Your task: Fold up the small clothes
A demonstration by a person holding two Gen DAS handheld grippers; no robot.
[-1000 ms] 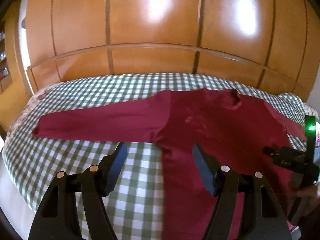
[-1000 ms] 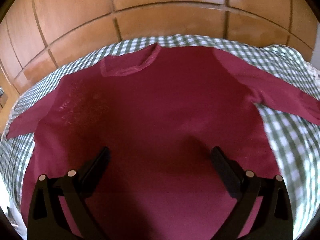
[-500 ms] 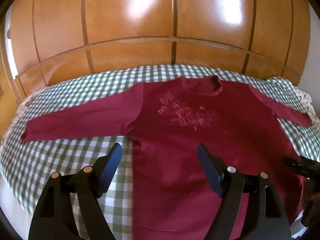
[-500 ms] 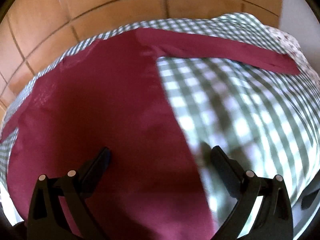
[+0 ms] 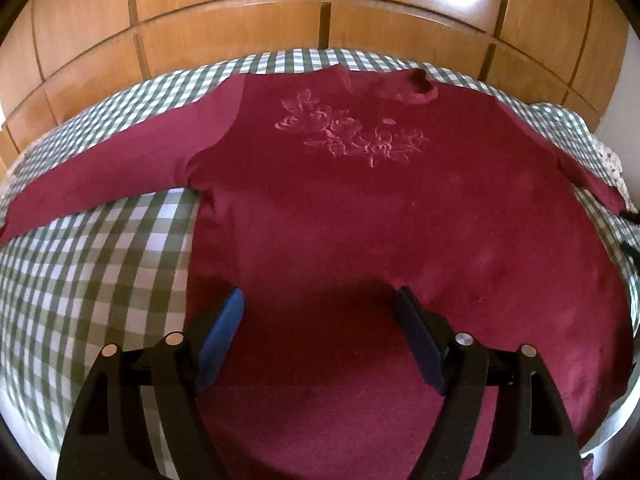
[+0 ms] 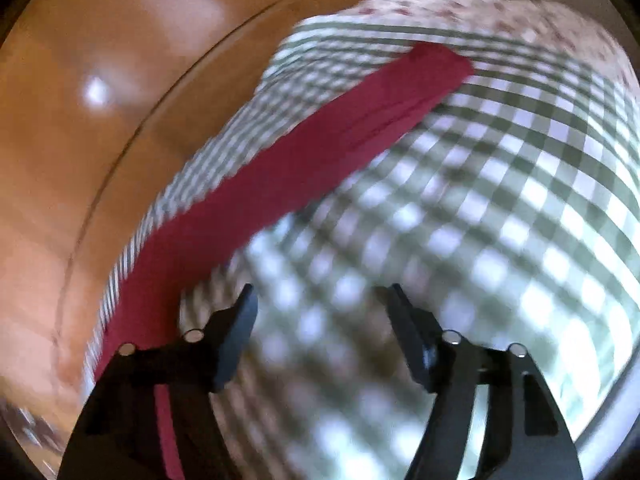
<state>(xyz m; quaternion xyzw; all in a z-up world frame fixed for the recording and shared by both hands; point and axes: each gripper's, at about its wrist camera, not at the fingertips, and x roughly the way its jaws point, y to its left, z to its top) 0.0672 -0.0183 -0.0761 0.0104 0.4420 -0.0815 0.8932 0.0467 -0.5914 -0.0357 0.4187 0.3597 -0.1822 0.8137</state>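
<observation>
A: What does the garment look like?

B: A dark red long-sleeved top (image 5: 360, 220), spread flat and front up on a bed; pale pink flower embroidery (image 5: 352, 132) sits across the chest; the neck opening (image 5: 418, 88) lies at the far edge, a little rumpled; both sleeves reach out sideways, the left one (image 5: 112, 176) long and straight.

A: And the other sleeve?

B: In the right wrist view it shows as a red band (image 6: 304, 176) running slantwise, its cuff end square and flat; that picture is blurred, so finer detail is lost.

A: What lies under it?

B: A green and white checked bedcover (image 5: 100, 280); a flowered cloth (image 6: 480, 4) shows at its far corner; glossy wooden panels (image 5: 240, 12) stand behind the bed.

A: The jaws?

B: The left gripper (image 5: 320, 304) hangs over the lower body of the top, its jaws wide apart and having just been opening, nothing between them; the right gripper (image 6: 320, 300) is over bare checked cover just beside the sleeve, its jaws having just been closing yet with a clear gap, gripping nothing.
</observation>
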